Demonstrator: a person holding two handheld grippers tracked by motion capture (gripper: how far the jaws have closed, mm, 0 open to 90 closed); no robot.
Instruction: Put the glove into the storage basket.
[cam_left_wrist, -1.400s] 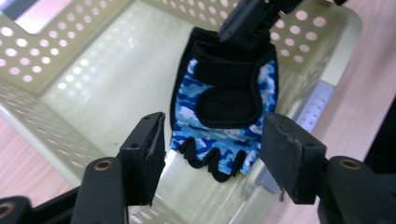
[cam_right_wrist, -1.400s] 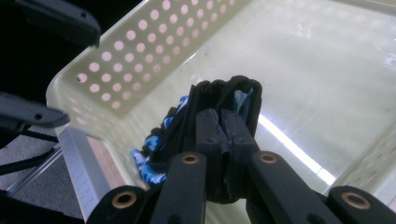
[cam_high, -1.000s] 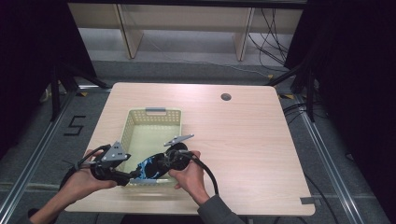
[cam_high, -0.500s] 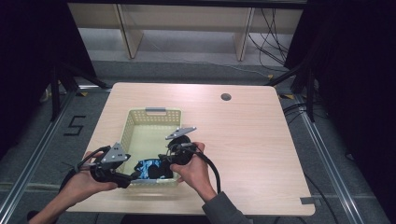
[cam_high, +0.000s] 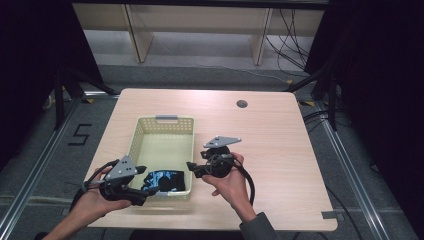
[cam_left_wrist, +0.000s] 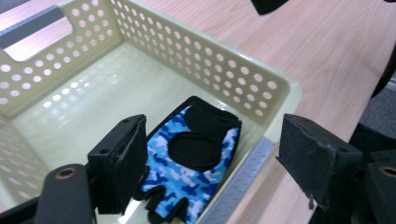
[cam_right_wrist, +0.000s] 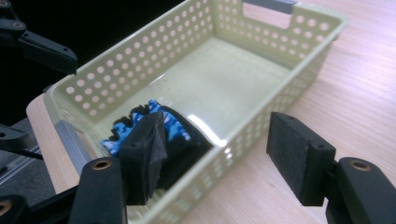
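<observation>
Both tools had let go. The left gripper (cam_high: 142, 196) sat at the near left corner of the basket (cam_high: 162, 121), its jaws spread wide with nothing pressed between them; they had just been opening, and in the left gripper view one black pad hung over the inside of the basket while the other stood outside its near wall. The right gripper (cam_high: 192, 168) was held by the basket's right side, clear of it; its jaws had also just been opening, and they were empty. The glove (cam_left_wrist: 189, 161) lay flat on the basket floor at the near end, close to the near wall, touched by neither tool. It was a fingerless glove in blue and white camouflage with black palm patches and black edging at the short finger openings. The left gripper view gave that pattern and the palm side plainly, whereas in the high view the glove (cam_high: 165, 181) was a dark, bluish patch. The right gripper view showed the glove (cam_right_wrist: 173, 128) partly behind its own left pad, and the pale wooden table (cam_right_wrist: 364, 98) beside the basket.
</observation>
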